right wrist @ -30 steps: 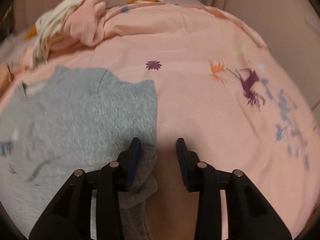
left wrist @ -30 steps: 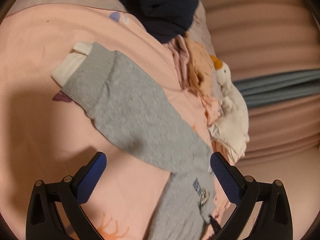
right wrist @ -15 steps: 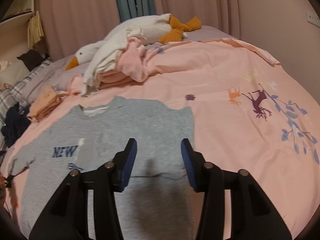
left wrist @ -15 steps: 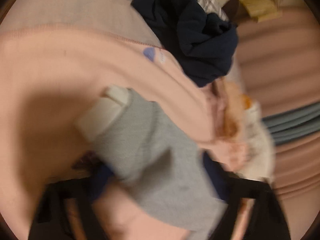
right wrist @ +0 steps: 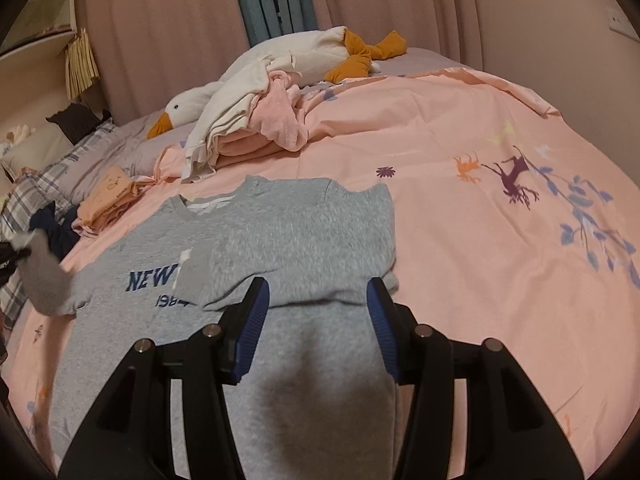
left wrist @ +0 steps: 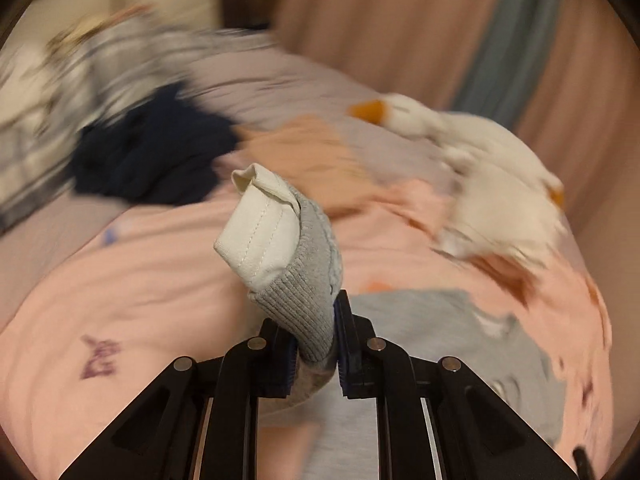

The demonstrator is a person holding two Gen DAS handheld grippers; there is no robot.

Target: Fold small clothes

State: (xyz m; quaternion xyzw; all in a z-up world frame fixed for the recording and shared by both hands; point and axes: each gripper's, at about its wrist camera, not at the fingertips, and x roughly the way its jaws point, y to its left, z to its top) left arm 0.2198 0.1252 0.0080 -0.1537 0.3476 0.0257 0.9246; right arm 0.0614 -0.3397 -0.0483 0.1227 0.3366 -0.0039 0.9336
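The left wrist camera looks forward along its own jaws, low and close over the bed (left wrist: 140,280), facing the pillows and the curtain (left wrist: 400,40); its background is blurred. The right wrist camera sits higher, looking along its jaws across the bed toward the same curtain. Both views share the grey sweatshirt (right wrist: 280,240), the toy goose (left wrist: 480,152) and the dark garment (left wrist: 152,156).

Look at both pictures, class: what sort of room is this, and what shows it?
Most likely a bedroom. A bed with a pink printed duvet and a plaid pillow fills the view, a plush goose lies on it, and full-length curtains hang behind.
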